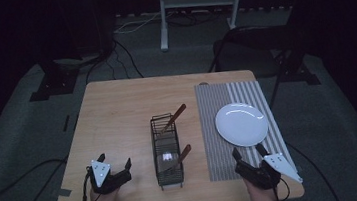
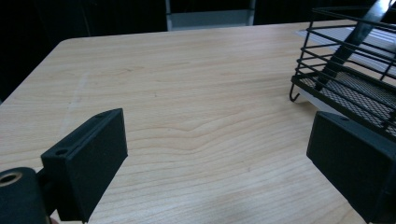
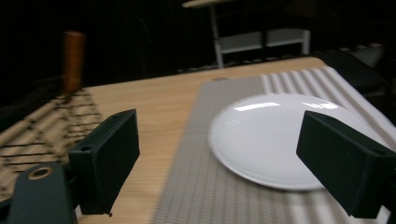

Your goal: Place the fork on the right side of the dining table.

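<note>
A black wire basket (image 1: 166, 149) stands in the middle of the wooden table (image 1: 118, 117), with two brown-handled utensils (image 1: 174, 118) leaning in it. A white plate (image 1: 241, 124) lies on a striped grey placemat (image 1: 219, 126) to its right. My left gripper (image 1: 115, 163) rests near the front left edge, open and empty, left of the basket (image 2: 355, 70). My right gripper (image 1: 248, 152) is open at the front right over the placemat (image 3: 224, 186), its jaws spread in front of the plate (image 3: 266, 135). A brown handle (image 3: 74, 59) rises at the left of the right gripper view.
The room around the table is dark. A white metal stand (image 1: 196, 3) and a black chair base (image 1: 256, 47) lie beyond the far edge, with cables (image 1: 122, 61) on the grey carpet. Bare wood stretches across the table's left half (image 2: 187, 93).
</note>
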### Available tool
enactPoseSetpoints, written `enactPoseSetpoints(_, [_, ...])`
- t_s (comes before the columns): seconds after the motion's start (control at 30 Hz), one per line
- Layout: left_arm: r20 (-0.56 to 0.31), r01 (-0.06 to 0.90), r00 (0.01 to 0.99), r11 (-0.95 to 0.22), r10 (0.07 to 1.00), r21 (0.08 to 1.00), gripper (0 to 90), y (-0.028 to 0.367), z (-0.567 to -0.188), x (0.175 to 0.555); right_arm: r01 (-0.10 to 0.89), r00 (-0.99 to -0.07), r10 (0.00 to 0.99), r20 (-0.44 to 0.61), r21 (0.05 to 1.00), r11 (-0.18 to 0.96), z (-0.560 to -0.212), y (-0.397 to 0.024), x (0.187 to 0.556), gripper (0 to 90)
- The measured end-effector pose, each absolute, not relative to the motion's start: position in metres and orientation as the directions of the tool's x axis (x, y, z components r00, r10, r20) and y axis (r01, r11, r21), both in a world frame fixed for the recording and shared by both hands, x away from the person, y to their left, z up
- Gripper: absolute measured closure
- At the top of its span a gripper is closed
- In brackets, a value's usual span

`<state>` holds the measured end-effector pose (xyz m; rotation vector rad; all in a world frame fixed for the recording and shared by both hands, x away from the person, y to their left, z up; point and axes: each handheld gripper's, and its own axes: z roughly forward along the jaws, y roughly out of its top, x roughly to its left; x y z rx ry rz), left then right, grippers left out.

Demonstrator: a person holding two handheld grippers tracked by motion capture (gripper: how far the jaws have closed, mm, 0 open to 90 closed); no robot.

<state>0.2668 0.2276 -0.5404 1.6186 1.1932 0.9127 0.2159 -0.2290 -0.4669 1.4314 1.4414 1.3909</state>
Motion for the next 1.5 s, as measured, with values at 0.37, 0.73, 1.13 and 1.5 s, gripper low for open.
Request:
enactPoseSetpoints(0.37, [0.078,0.297,0.289,-0.167,0.954,0.94,4.9,0.224,-0.54,0.266,0.258,-0.382,0.884,0.27,0.949,-0.179,-0.429,-0.149,0.199,12.1])
enactPoseSetpoints(0.73, [0.096,0.283,0.27,-0.174,0.958,0.943,5.0,0.223,-0.541,0.264,0.281,-0.42,0.859,0.293,0.942,-0.184,-0.422,-0.1,0.207,31.9])
enactPoseSetpoints(1.13, [0.096,0.283,0.248,-0.167,0.964,0.944,4.9,0.222,-0.541,0.264,0.295,-0.33,0.895,0.301,0.933,-0.205,-0.419,-0.082,0.203,72.6])
enactPoseSetpoints(1.5, [0.092,0.284,0.251,-0.164,0.964,0.945,5.0,0.222,-0.541,0.265,0.206,-0.375,0.884,0.28,0.955,-0.215,-0.395,-0.082,0.194,80.3])
